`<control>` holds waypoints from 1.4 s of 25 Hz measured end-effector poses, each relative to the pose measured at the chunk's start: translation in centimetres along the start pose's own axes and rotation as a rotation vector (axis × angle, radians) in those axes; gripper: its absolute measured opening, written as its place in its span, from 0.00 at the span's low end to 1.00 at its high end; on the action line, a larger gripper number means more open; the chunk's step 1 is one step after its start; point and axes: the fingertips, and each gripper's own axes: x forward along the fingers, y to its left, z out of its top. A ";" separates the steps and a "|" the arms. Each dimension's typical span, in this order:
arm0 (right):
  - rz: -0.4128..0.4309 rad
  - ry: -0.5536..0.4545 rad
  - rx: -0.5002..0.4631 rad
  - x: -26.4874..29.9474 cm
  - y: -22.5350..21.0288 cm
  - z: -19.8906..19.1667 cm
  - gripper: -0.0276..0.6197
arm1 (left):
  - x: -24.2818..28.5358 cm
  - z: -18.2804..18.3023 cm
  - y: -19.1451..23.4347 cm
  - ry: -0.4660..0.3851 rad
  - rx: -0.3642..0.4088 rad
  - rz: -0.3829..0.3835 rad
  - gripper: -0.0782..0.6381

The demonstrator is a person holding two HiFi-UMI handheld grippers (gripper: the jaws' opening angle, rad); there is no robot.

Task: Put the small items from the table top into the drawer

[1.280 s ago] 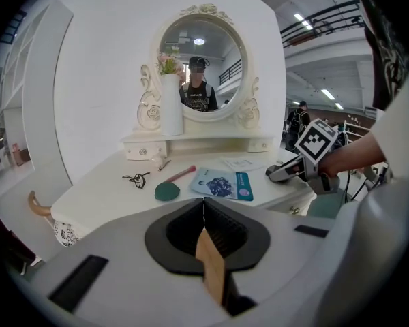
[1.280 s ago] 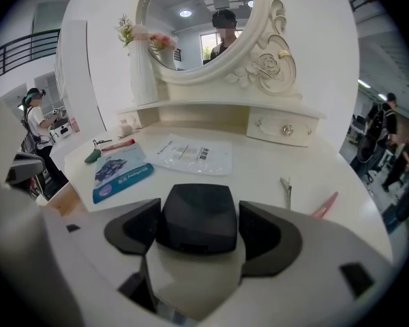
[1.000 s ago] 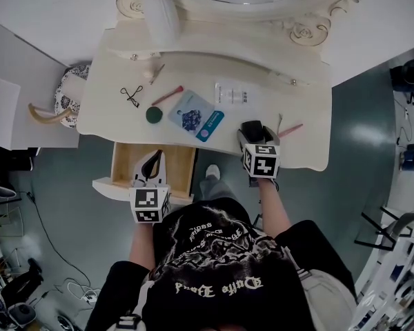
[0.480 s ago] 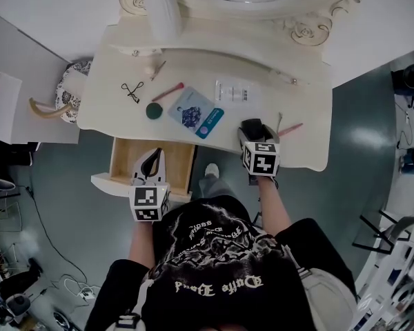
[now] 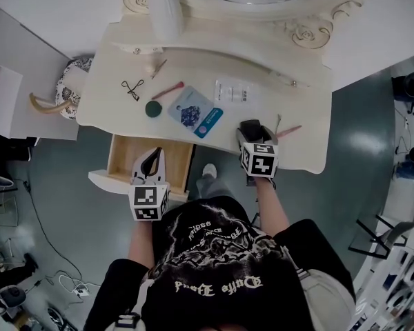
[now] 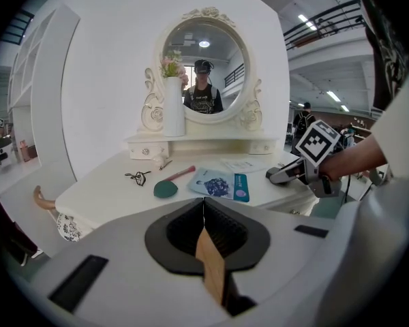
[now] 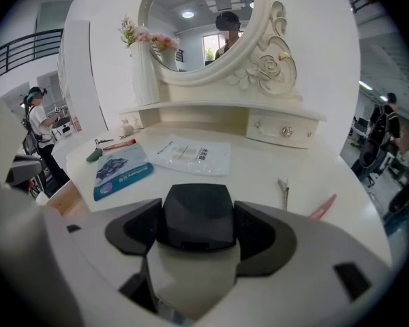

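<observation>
Over the last second nothing has shifted: my left gripper (image 6: 203, 215) still hangs over the open drawer (image 5: 121, 161) at the 7 o'clock edge of the table (image 5: 276, 81), jaws pressed together on nothing. The green pad (image 5: 153, 109) at 9 and the blue packet (image 5: 196, 114) near the middle lie untouched. My right gripper (image 7: 198, 234) at 5 o'clock stays clamped on a small black block (image 7: 196, 206), so I judge that goes in first.

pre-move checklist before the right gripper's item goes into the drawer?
1. Open drawer: ok, wooden inside shows.
2. Left gripper hold on drawer: ok, jaws shut on its front edge.
3. Right gripper grip: ok, black box between its jaws.
4. Room in drawer: cannot tell, table top hides its back.
5. Table top cleared: not ok, blue sachet and green pad lie there.
</observation>
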 end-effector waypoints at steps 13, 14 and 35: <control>0.018 -0.006 -0.070 -1.0 0.6 0.1 0.56 | -1.2 -0.4 0.2 -0.017 -0.040 0.045 0.13; 0.022 -0.005 -0.082 -1.1 0.8 0.1 0.56 | -1.4 -0.4 0.3 -0.020 -0.044 0.051 0.13; 0.118 -0.096 -0.235 -4.0 5.2 4.0 0.56 | -4.0 -1.1 2.0 -0.052 -0.075 0.124 0.13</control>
